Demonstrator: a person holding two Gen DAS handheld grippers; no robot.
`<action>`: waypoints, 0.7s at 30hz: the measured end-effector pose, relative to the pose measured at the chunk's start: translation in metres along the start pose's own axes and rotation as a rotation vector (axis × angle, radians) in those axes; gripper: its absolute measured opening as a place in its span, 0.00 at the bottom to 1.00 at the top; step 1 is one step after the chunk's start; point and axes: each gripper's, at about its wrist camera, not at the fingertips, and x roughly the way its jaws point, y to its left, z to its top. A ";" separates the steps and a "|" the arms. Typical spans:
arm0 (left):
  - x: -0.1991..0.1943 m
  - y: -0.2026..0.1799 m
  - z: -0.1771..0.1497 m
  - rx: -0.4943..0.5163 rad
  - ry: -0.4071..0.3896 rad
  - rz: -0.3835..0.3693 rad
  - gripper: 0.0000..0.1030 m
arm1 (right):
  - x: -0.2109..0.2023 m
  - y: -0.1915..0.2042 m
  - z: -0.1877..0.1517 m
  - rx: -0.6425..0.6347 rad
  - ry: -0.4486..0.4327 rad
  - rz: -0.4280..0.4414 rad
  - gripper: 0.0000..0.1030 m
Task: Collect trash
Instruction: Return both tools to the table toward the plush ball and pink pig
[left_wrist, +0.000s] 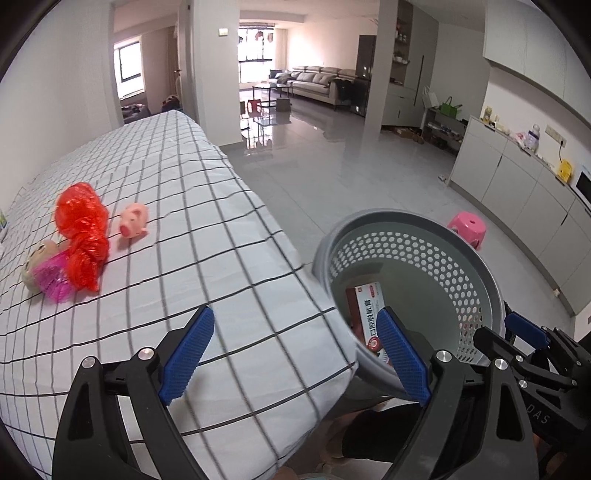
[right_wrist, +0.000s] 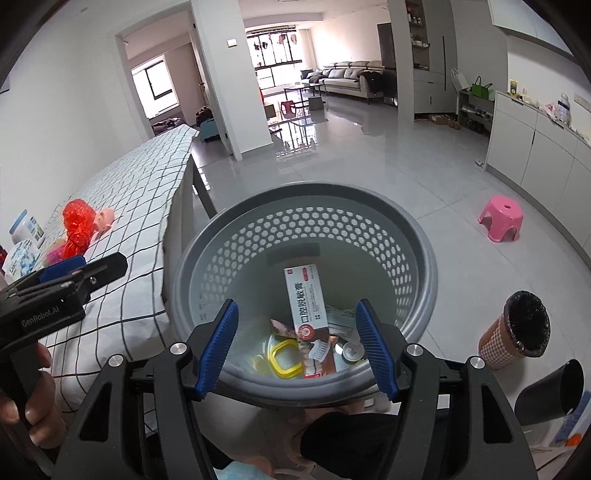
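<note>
"GenRobot.AI" on the left gripper (right_wrist: 74, 269) body; "口腔溃疡软膏" on the box (right_wrist: 308, 314); "DAS" on the right gripper (left_wrist: 526, 328).

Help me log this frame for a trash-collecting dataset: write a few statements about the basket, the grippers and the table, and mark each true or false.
1. The toothpaste box lies inside the grey basket. True.
2. The right gripper is clamped on the toothpaste box. False: it is open and holds nothing.
3. The red crumpled plastic is on the checked tablecloth. True.
4. The pink pig toy is in the basket. False: it sits on the tablecloth beside the red plastic.
5. The left gripper is open and empty. True.
</note>
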 end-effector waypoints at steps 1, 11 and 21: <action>-0.003 0.004 -0.001 -0.006 -0.005 0.003 0.86 | 0.000 0.002 0.000 -0.004 -0.001 0.003 0.61; -0.023 0.050 -0.014 -0.067 -0.028 0.063 0.87 | 0.000 0.040 -0.004 -0.075 -0.009 0.053 0.65; -0.037 0.106 -0.022 -0.118 -0.049 0.144 0.87 | 0.015 0.086 0.002 -0.156 0.019 0.129 0.66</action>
